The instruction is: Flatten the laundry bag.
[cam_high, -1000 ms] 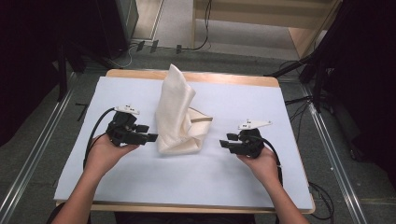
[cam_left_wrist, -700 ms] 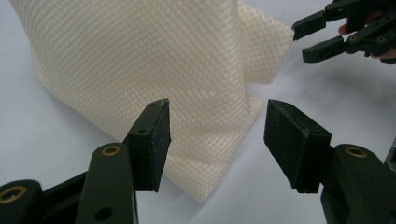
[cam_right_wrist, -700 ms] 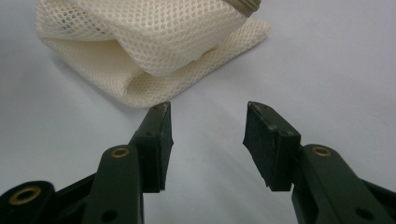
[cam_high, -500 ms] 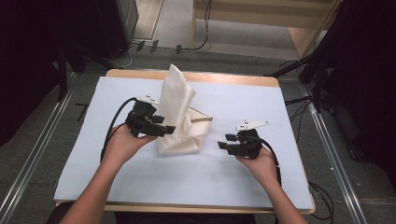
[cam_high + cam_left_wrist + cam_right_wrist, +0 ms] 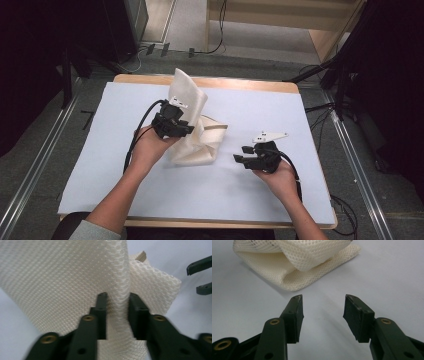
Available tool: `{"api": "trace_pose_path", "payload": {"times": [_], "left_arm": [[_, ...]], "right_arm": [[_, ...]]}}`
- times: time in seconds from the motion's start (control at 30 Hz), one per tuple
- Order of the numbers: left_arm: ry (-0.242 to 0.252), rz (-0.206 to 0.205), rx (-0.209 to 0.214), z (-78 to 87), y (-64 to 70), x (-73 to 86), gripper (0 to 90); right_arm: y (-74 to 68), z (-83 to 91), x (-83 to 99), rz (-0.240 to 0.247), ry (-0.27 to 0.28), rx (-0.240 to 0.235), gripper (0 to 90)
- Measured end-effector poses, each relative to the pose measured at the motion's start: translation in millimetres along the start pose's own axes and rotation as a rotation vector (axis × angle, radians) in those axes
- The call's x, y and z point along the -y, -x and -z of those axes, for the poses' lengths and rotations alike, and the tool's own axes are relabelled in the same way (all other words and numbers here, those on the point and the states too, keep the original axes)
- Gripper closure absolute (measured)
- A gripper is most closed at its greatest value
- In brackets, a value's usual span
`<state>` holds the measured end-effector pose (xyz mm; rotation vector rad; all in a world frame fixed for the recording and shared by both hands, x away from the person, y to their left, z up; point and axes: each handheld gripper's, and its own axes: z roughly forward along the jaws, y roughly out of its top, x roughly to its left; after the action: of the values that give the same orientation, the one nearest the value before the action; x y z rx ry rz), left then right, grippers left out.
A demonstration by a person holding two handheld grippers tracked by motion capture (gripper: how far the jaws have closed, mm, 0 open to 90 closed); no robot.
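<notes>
High view: cream mesh bag (image 5: 192, 125) standing crumpled near the centre of the blue-covered desk (image 5: 100, 150), one end raised toward 12 o'clock. Left gripper (image 5: 182, 131), at 9 o'clock of the bag, has its jaws set on either side of a vertical fold of mesh, touching it but not fully closed. Right gripper (image 5: 242, 159), at 4 o'clock of the bag and apart from it, has jaws spread above bare desk.
</notes>
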<state>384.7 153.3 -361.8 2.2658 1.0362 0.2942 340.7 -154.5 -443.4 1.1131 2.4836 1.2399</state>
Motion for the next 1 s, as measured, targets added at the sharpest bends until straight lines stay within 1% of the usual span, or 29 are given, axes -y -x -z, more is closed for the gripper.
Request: {"api": "trace_pose_path", "payload": {"times": [0.03,0.13,0.17,0.2,0.23,0.27,0.3,0.37,0.4,0.47,0.5,0.53,0.57,0.6,0.63,0.67,0.7,0.73,0.77,0.83,0.87,0.9,0.93,1.0], "left_arm": [[-0.006,-0.005,0.005,-1.6,-3.2,1.3,81.5],[-0.002,0.014,0.033,0.3,-9.5,6.0,85.6],[0.004,0.019,0.035,2.6,-12.7,8.6,86.2],[0.017,0.030,0.028,5.1,-16.0,11.9,86.7],[0.017,0.030,0.028,5.1,-16.0,11.9,87.0],[0.043,0.058,0.037,12.1,-26.3,19.5,87.1],[0.043,0.058,0.037,12.1,-26.3,19.5,87.2],[0.063,0.106,0.070,19.5,-39.0,28.4,87.2],[0.082,0.136,0.077,25.3,-48.0,36.8,87.2],[0.107,0.166,0.083,31.4,-55.6,46.6,87.1],[0.115,0.183,0.098,34.9,-60.7,52.5,87.1],[0.115,0.183,0.098,34.9,-60.7,52.5,87.0],[0.145,0.208,0.112,39.5,-67.7,60.6,87.0],[0.155,0.229,0.118,42.5,-72.2,65.6,87.0],[0.166,0.230,0.116,44.7,-75.2,69.6,87.0],[0.167,0.237,0.117,47.0,-78.3,73.4,87.0],[0.177,0.257,0.122,48.7,-81.3,77.2,86.9],[0.187,0.269,0.129,50.3,-84.5,80.9,86.8],[0.198,0.278,0.125,51.9,-86.8,84.7,86.8],[0.202,0.295,0.116,54.5,-90.1,90.8,86.7],[0.202,0.295,0.116,54.5,-90.1,90.8,86.7],[0.208,0.300,0.110,55.6,-91.0,93.6,86.6],[0.214,0.315,0.105,57.3,-92.9,98.3,86.6],[0.216,0.324,0.105,58.5,-94.6,102.2,86.3]], "right_arm": [[-0.3,0.3,0.2,-0.003,0.001,-0.001,51.2],[-1.1,0.7,-0.2,-0.010,0.007,-0.004,51.3],[-1.4,0.5,-0.5,-0.005,0.009,-0.007,51.4],[-1.9,-0.1,-0.7,-0.004,0.012,-0.009,51.6],[-2.3,-0.6,-1.0,-0.002,0.012,-0.011,51.9],[-2.7,-1.3,-1.3,0.001,0.013,-0.012,52.3],[-2.7,-1.3,-1.3,0.001,0.013,-0.012,52.3],[-4.0,-2.7,-2.1,0.001,0.014,-0.017,52.8],[-5.4,-3.8,-3.1,0.003,0.013,-0.019,53.2],[-6.6,-4.6,-4.5,0.013,0.020,-0.018,53.3],[-7.1,-5.0,-5.3,0.013,0.022,-0.019,53.3],[-7.7,-5.7,-6.5,0.014,0.026,-0.022,53.4],[-8.7,-6.4,-7.7,0.013,0.027,-0.023,53.4],[-9.0,-7.6,-8.4,0.018,0.033,-0.023,53.4],[-10.0,-9.4,-9.9,0.018,0.029,-0.023,53.4],[-10.6,-11.7,-10.9,0.021,0.030,-0.022,53.2],[-11.2,-14.0,-11.9,0.024,0.027,-0.023,53.1],[-11.8,-16.6,-12.8,0.025,0.021,-0.022,53.0],[-12.5,-19.7,-13.7,0.027,0.015,-0.021,52.9],[-12.7,-25.2,-15.6,0.029,0.008,-0.017,52.7],[-12.7,-25.2,-15.6,0.029,0.008,-0.017,52.7],[-11.6,-32.3,-19.0,0.025,0.006,-0.015,52.6],[-11.2,-35.1,-20.2,0.022,0.011,-0.014,52.6],[-10.1,-41.3,-24.2,0.012,0.000,-0.009,51.1]]}}
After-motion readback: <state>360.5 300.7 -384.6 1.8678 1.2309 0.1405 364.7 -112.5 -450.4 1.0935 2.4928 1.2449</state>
